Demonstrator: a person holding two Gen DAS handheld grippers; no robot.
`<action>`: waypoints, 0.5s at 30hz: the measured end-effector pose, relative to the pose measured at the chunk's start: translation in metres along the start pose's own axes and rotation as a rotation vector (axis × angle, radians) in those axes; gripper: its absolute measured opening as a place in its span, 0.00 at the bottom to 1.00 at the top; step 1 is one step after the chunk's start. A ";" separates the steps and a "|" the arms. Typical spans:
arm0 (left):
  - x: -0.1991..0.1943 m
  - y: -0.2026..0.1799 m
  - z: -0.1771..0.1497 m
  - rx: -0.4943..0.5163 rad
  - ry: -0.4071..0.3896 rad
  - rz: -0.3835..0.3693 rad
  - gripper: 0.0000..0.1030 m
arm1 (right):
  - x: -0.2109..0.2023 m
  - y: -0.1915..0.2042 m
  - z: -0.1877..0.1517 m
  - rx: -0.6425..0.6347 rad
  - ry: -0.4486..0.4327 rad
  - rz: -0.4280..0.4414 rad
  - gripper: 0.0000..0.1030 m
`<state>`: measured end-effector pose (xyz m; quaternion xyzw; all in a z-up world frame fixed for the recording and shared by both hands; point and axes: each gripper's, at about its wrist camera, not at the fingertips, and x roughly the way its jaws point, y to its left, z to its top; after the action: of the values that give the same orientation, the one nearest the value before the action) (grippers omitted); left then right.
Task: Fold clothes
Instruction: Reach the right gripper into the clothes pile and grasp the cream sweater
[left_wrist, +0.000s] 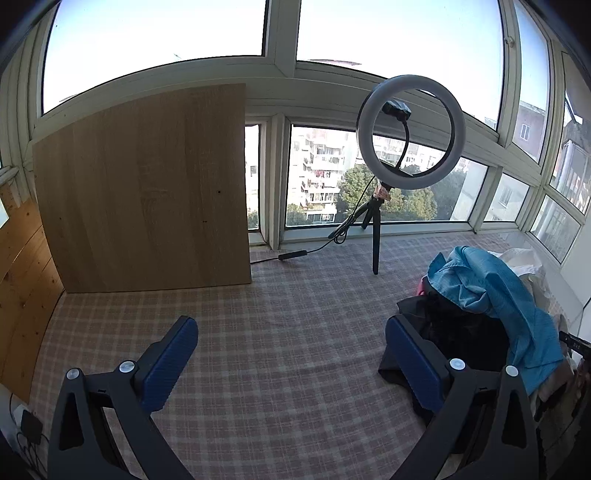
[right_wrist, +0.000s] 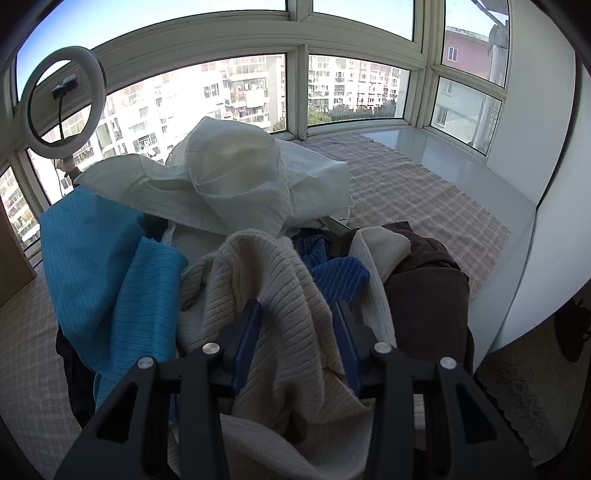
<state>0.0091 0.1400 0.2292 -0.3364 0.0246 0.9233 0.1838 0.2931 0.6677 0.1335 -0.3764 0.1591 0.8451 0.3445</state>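
A pile of clothes lies on the checked cloth surface (left_wrist: 280, 325). In the left wrist view it sits at the right: a light blue garment (left_wrist: 495, 291) over dark clothes (left_wrist: 461, 328). My left gripper (left_wrist: 291, 354) is open and empty above the cloth, its right finger beside the dark clothes. In the right wrist view the pile fills the middle: a cream ribbed knit (right_wrist: 291, 306), a white garment (right_wrist: 236, 177), the light blue garment (right_wrist: 107, 266), a dark blue striped piece (right_wrist: 340, 277) and a brown garment (right_wrist: 424, 291). My right gripper (right_wrist: 299, 314) has its jaws around a fold of the cream knit.
A wooden board (left_wrist: 147, 192) leans upright at the back left. A ring light on a small tripod (left_wrist: 410, 136) stands by the windows, its cable (left_wrist: 295, 254) on the cloth. A white wall and sill (right_wrist: 480, 177) run along the right. Power adapters (left_wrist: 29, 424) lie at the lower left.
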 end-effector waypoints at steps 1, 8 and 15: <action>0.001 -0.002 0.000 0.007 0.005 0.006 0.99 | 0.008 -0.001 0.002 -0.010 0.021 0.022 0.38; 0.010 -0.003 0.002 0.020 0.025 0.014 0.99 | 0.011 0.021 -0.010 -0.170 0.021 0.079 0.12; 0.014 0.006 0.005 0.029 0.024 -0.035 0.99 | -0.078 -0.023 0.030 0.039 -0.295 -0.044 0.09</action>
<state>-0.0056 0.1392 0.2236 -0.3453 0.0344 0.9153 0.2045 0.3310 0.6639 0.2119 -0.2449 0.1149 0.8803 0.3898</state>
